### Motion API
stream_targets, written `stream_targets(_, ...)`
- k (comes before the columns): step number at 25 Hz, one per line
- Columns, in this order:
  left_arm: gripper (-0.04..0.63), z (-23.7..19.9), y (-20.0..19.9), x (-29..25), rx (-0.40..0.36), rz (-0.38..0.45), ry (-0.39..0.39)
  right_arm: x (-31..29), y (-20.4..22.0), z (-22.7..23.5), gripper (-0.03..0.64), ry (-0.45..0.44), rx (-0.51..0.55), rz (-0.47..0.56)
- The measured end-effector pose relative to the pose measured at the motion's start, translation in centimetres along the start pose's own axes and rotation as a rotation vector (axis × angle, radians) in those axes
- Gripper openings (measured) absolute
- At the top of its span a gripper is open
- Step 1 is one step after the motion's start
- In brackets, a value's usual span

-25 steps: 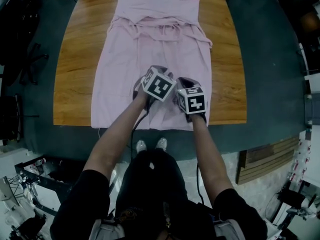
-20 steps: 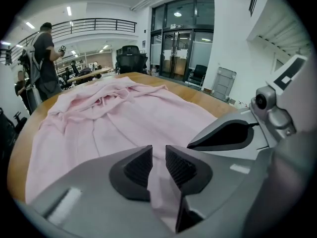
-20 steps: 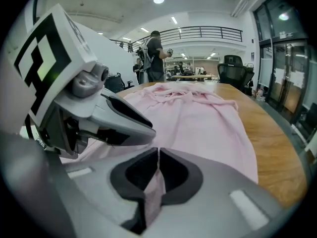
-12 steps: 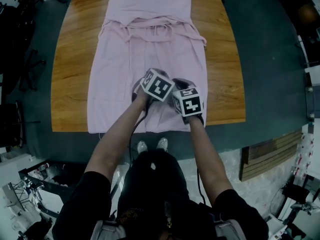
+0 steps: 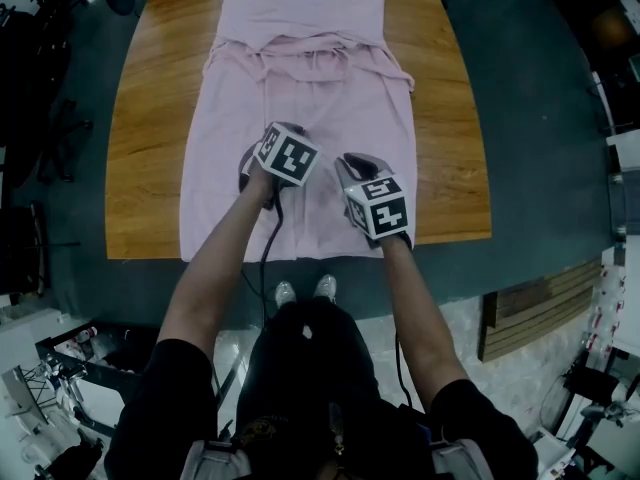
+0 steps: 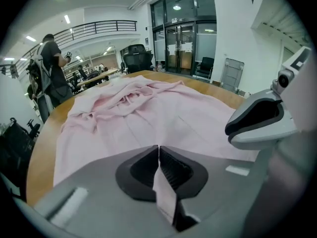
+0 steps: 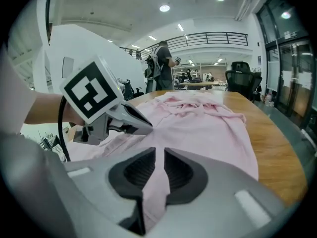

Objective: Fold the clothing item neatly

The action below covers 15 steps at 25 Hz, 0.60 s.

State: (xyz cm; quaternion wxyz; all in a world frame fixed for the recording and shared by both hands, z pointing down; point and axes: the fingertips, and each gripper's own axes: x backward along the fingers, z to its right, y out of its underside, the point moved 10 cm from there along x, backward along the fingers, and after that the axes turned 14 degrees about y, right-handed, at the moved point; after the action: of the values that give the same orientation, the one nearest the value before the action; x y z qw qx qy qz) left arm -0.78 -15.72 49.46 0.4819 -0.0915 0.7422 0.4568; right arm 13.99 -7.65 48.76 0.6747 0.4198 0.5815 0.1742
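Observation:
A pale pink garment (image 5: 310,78) lies spread flat on the wooden table (image 5: 150,118), collar end far from me, hem at the near edge. My left gripper (image 5: 262,140) is over its lower middle, shut on a pinch of the cloth (image 6: 148,113); a pink strip runs between the closed pads of the left gripper (image 6: 159,150). My right gripper (image 5: 350,160) is just to its right. The right gripper's (image 7: 159,155) jaws have just been opening a little, and a fold of the garment (image 7: 208,123) still fills the narrow gap between the pads.
Bare table wood (image 7: 282,157) shows on both sides of the garment. My feet (image 5: 300,290) stand at the near table edge. Dark floor surrounds the table, with a wooden pallet (image 5: 530,318) at right and dark equipment (image 5: 40,88) at left. A person (image 6: 52,68) stands far off.
My left gripper has moved left and slightly away from me, apart from the right gripper, which has barely shifted. The two cubes no longer sit side by side.

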Motion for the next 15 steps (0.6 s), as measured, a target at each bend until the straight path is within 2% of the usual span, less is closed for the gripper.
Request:
stream_targets(5,0.021,-0.1,1.6,1.1,-0.003,-0.001,-0.025,1.6,1.4,-0.7,0.043,0.015,0.013,-0.032)
stream_targets(10,0.025,0.2,4.2,5.2,0.039,0.09,-0.033,4.4,3.0,-0.9,0.043,0.046,0.023,-0.019)
stream_targets(15,0.014,1.5,9.2,9.1,0.074,0.134,-0.038,7.7,5.0,-1.3,0.043,0.09,0.009,0.007)
